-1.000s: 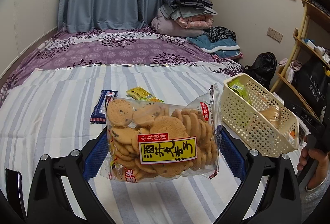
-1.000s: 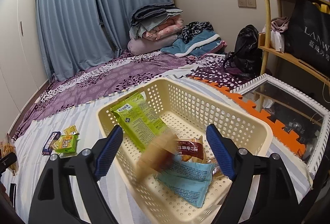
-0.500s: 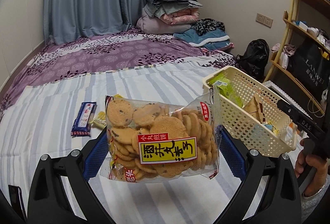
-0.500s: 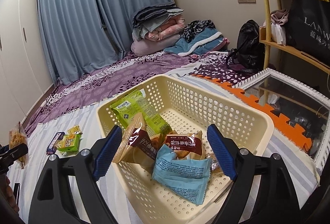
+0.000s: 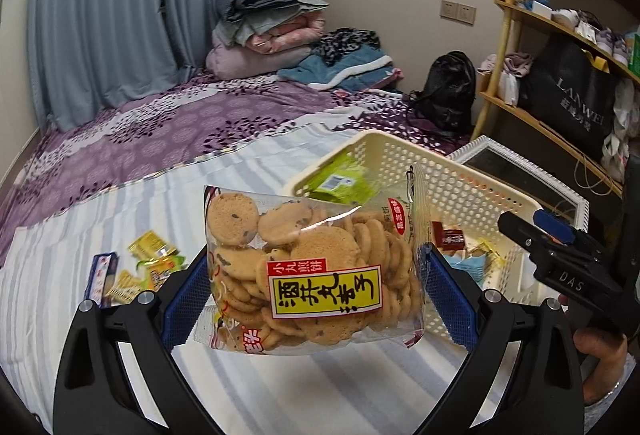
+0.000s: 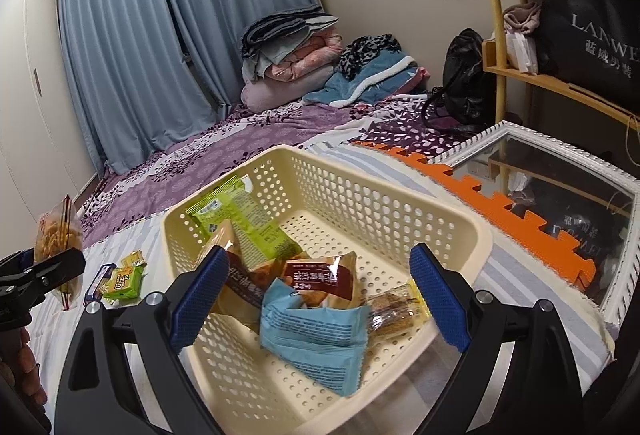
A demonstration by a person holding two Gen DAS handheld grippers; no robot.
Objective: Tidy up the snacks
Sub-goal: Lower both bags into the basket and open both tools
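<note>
My left gripper (image 5: 316, 289) clamps a clear cookie bag (image 5: 312, 267) above the striped bed (image 5: 280, 387); cream basket (image 6: 360, 195) just right holds packets, my right gripper (image 6: 320, 299) spread wide, holding nothing.

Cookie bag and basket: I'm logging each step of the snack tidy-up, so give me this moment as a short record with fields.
left gripper: left gripper shut on the cookie bag, held in the air beside the basket
right gripper: right gripper open, holding nothing, above the basket
basket: cream perforated basket on the striped sheet
in basket: green packet, two brown packets, blue packet, clear-wrapped bar
still on sheet: yellow-green packets, small blue packet
</note>
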